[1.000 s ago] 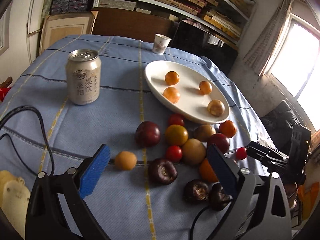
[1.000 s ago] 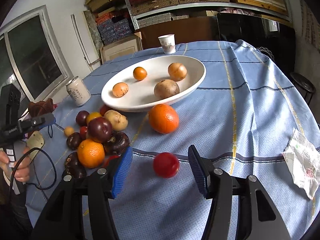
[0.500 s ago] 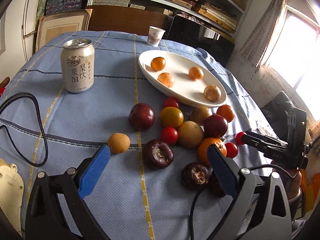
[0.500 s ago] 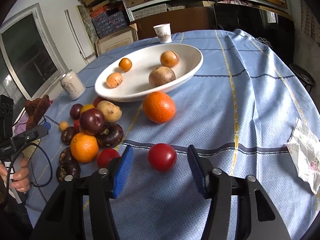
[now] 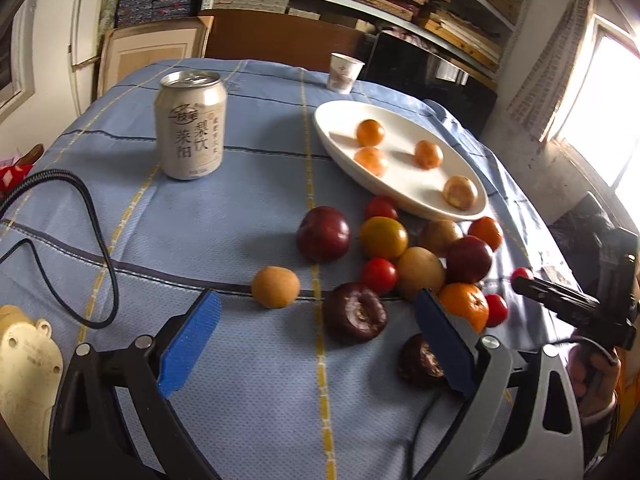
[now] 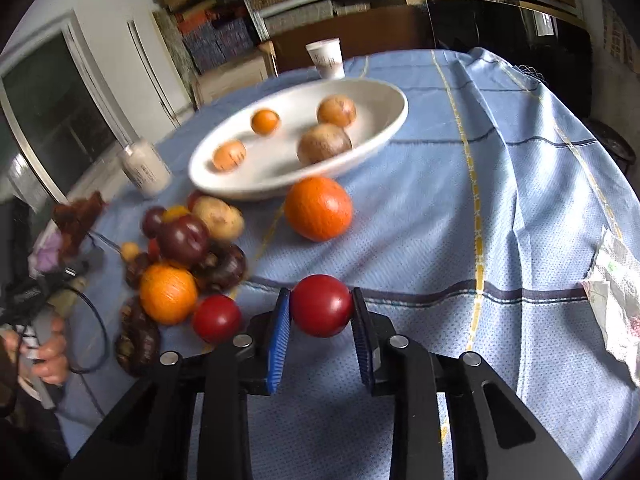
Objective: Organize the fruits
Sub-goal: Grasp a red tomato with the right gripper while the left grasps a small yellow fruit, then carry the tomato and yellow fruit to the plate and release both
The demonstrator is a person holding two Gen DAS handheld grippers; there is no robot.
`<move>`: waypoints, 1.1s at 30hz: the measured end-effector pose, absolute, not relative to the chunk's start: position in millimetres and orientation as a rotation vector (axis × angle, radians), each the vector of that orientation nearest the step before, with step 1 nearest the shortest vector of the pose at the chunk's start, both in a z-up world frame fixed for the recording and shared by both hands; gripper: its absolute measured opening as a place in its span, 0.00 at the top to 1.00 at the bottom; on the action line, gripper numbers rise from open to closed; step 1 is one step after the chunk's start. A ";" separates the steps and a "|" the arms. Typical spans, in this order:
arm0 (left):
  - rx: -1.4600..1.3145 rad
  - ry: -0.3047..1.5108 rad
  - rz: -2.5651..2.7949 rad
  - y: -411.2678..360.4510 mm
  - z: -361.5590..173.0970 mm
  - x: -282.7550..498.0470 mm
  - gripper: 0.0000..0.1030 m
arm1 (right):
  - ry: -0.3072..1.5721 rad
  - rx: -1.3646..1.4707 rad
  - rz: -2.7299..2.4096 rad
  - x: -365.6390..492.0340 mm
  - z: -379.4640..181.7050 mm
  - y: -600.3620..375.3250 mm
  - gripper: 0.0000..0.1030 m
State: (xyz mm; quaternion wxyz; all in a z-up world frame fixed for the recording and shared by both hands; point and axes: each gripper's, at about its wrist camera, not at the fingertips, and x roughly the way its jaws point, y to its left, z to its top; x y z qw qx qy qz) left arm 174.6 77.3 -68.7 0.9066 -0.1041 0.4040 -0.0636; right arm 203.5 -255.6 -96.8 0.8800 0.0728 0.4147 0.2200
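My right gripper [image 6: 320, 326] is shut on a red tomato [image 6: 321, 311], its blue pads touching both sides; it also shows in the left wrist view [image 5: 521, 274]. A white oval plate [image 6: 384, 128] [image 5: 400, 188] holds several small orange and brown fruits. A pile of loose fruits lies beside it: a large orange [image 6: 318, 208], a second tomato [image 6: 216, 318], dark plums [image 5: 323, 233], a mangosteen [image 5: 355, 312] and a small tan fruit [image 5: 275, 287]. My left gripper [image 5: 316, 344] is open and empty, just short of the mangosteen.
A drink can [image 5: 190, 124] stands at the left of the blue tablecloth. A paper cup [image 5: 345, 72] stands behind the plate. A crumpled tissue [image 6: 616, 296] lies at the right edge. A black cable [image 5: 96, 248] loops at the left.
My right gripper moved forward around the red tomato and shut on it. My left gripper moved closer to the fruit pile and stayed open.
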 end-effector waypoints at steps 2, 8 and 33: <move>-0.230 0.834 -0.123 82.0 -69.5 176.4 0.26 | 0.848 0.158 0.449 201.7 -94.3 -257.9 0.71; -0.287 0.873 -0.080 95.2 -79.2 187.4 0.51 | 0.841 0.159 0.439 201.0 -92.4 -259.1 0.71; -0.223 0.919 -0.048 89.3 -88.6 203.2 0.72 | 0.829 0.167 0.436 200.3 -91.7 -261.4 0.71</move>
